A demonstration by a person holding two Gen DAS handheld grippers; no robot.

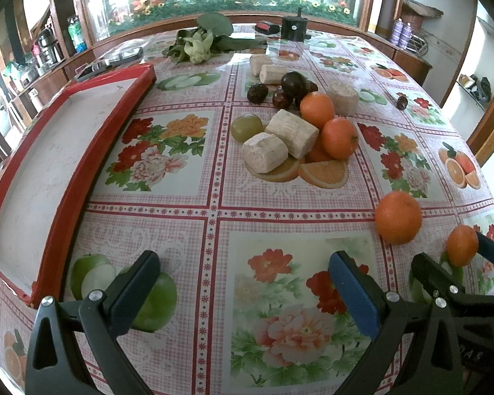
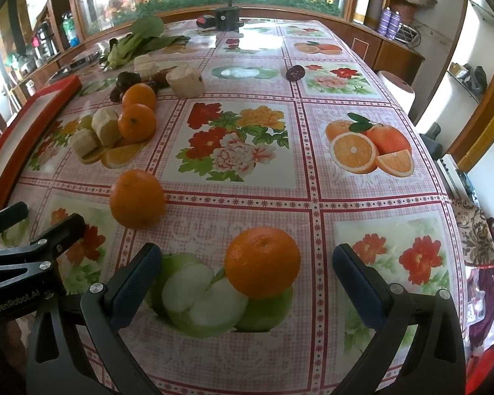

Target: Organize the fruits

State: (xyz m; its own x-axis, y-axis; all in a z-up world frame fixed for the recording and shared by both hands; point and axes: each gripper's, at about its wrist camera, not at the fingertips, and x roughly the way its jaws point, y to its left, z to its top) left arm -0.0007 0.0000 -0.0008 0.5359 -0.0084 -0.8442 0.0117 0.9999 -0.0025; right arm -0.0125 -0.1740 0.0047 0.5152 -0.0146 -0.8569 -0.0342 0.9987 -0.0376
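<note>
orange fruit between parted fingers, red tray bare

orange and round, with a dimpled glossy peel and a small dark stem scar on top, the nearest orange fruit (image 2: 261, 261) sits on the printed floral plastic tablecloth (image 2: 313, 177), between the right gripper (image 2: 245, 291) fingers but not touching either blue pad. that gripper is spread wide and grasps nothing. a second loose orange fruit (image 2: 137, 197) lies further forward and to the left, well apart from the first; in the left wrist view it (image 1: 398, 217) sits to the right of the left gripper (image 1: 243, 291), which is likewise spread wide over the cloth with nothing between its fingers.

the red-rimmed rectangular tray (image 1: 82, 164) at the left has a pale, scuffed flat floor with nothing lying on it.

near the table's middle is a heap of mixed fruit (image 1: 296, 125): two smooth small oranges (image 1: 339, 138), pale fibrous cylindrical cut pieces (image 1: 291, 133) with rough chalky ends, a translucent green round fruit (image 1: 247, 127), and dark wrinkled reddish-brown fruits (image 1: 281, 93) behind them. one more dark wrinkled fruit (image 1: 402, 102) lies alone to the right. a bunch of leafy green vegetable (image 1: 207, 39) rests near the far edge, beside a black cylindrical object (image 1: 293, 28).
</note>
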